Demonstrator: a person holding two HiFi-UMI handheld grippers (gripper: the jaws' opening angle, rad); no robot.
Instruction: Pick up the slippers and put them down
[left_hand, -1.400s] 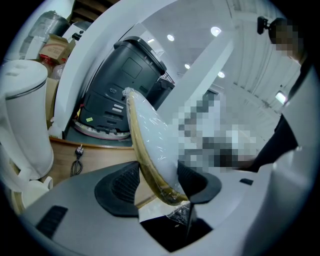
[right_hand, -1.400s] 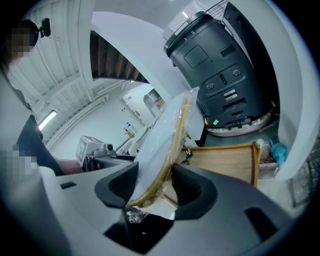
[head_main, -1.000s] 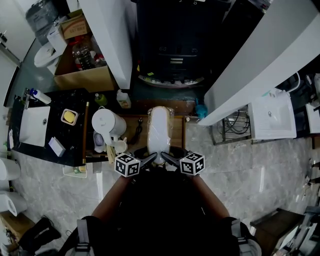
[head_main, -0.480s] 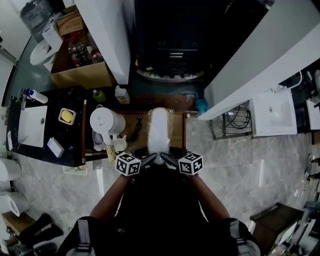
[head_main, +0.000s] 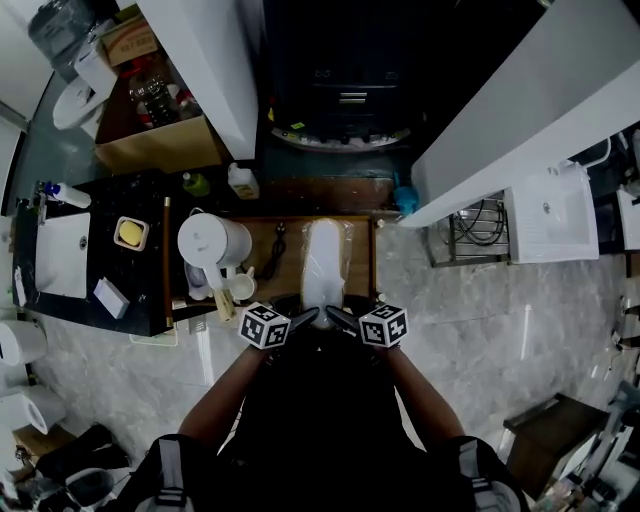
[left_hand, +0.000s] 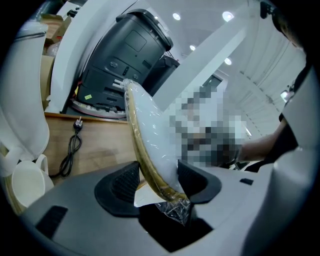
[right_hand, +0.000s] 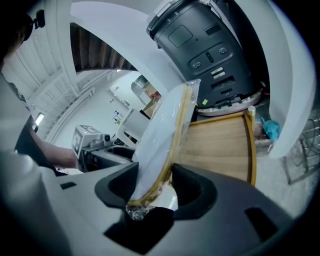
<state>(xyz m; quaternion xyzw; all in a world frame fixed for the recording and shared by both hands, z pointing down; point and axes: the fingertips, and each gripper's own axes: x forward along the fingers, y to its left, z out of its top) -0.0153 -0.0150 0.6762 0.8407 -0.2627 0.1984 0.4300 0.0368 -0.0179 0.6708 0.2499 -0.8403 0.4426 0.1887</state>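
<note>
Pick-up done: left gripper (left_hand: 157, 181) and right gripper (right_hand: 154, 186) both clamp the plastic-wrapped slippers (head_main: 324, 258) at frame centre. Remaining, by judgement: set-down onto the wooden table (head_main: 361, 264) beneath.

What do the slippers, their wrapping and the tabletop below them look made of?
Slippers: smooth white body, probably soft fabric, with a tan sole edge, perhaps foam or woven fibre; the look leaves it open.
Wrapping: thin clear plastic film, glossy, crinkled at the end.
Tabletop: light wood or wood-look laminate, matte, faint grain, raised rim.
</note>
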